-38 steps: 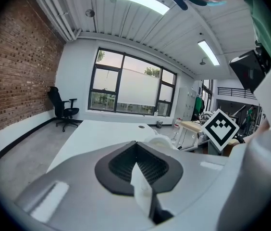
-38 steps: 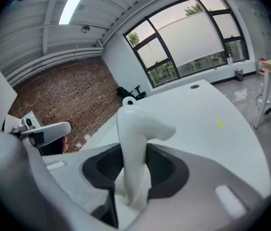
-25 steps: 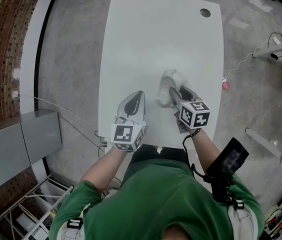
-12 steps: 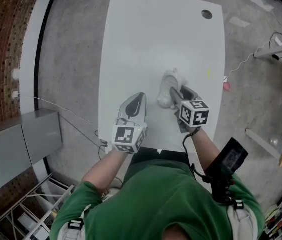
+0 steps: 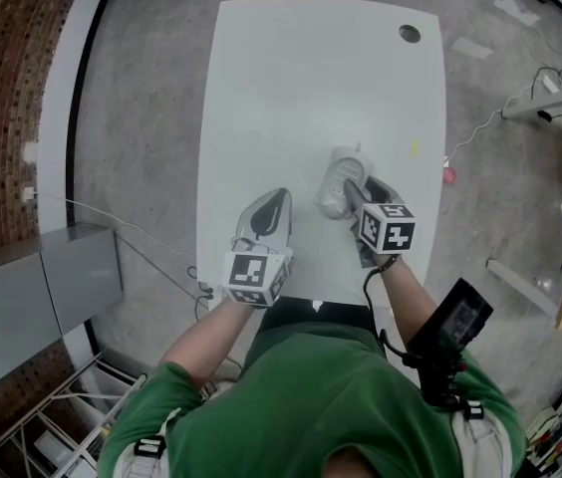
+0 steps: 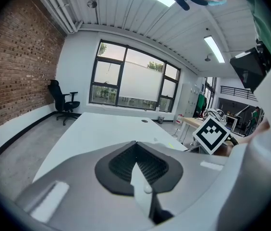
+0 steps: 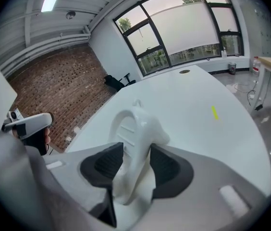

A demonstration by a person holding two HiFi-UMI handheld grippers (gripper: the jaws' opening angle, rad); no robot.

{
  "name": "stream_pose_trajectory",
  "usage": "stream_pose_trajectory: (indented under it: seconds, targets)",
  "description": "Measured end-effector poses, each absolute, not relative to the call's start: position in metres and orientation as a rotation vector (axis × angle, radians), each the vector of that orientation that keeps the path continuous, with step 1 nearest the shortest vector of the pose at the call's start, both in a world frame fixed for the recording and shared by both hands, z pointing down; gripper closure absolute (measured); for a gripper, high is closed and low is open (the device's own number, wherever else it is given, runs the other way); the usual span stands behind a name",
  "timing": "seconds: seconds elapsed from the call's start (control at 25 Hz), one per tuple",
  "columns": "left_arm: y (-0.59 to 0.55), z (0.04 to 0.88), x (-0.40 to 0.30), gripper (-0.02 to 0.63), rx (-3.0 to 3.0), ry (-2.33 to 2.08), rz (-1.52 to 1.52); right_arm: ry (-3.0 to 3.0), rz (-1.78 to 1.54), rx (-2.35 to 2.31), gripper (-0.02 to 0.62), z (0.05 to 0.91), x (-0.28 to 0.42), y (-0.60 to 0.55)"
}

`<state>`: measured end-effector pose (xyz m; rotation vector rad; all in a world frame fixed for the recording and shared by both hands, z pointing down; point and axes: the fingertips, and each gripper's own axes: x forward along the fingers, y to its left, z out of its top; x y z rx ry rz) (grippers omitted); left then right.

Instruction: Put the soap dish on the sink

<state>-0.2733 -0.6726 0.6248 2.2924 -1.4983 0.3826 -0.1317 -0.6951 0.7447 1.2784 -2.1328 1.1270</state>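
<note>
I am standing over a grey concrete floor [image 5: 141,118], with a brick wall [image 5: 2,88] running along its left side. A large white table [image 5: 291,88] is lying in front of me, and both my hands are reaching over its near part.

I am holding my left gripper [image 5: 276,202] above the table near the near edge. Its jaws are lying together and nothing is sitting between them. Its marker cube [image 5: 254,272] is facing up toward my head.

I am holding my right gripper [image 7: 135,150] to the right of it, pointing downward at the table, with its marker cube [image 5: 389,227] behind it. Its jaws have just been opening and now they are standing wide apart. The white soap dish [image 7: 134,121] is standing between them, and it is resting on the table top, a little right of the middle of the near half. The two pads are lying just beside its sides and they are not squeezing it.

Far from the dish, a dark round hole [image 5: 410,34] is showing near the far right corner of the table, and a small yellow mark [image 5: 414,147] is lying near the right edge
</note>
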Motion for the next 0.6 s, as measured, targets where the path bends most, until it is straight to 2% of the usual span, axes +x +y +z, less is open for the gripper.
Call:
stream_pose_trajectory:
  seconds: [0.32,0.6]
  targets:
    - [-0.673,0.618,-0.270,0.600,2.318,-1.503,0.385,-2.130,1.083,1.311,0.423,0.741,-0.118,-0.699]
    - [-0.663,0.598,-0.272,0.600,2.383,-1.497,0.326,-2.191,0.906,1.442,0.423,0.684,-0.107,-0.685]
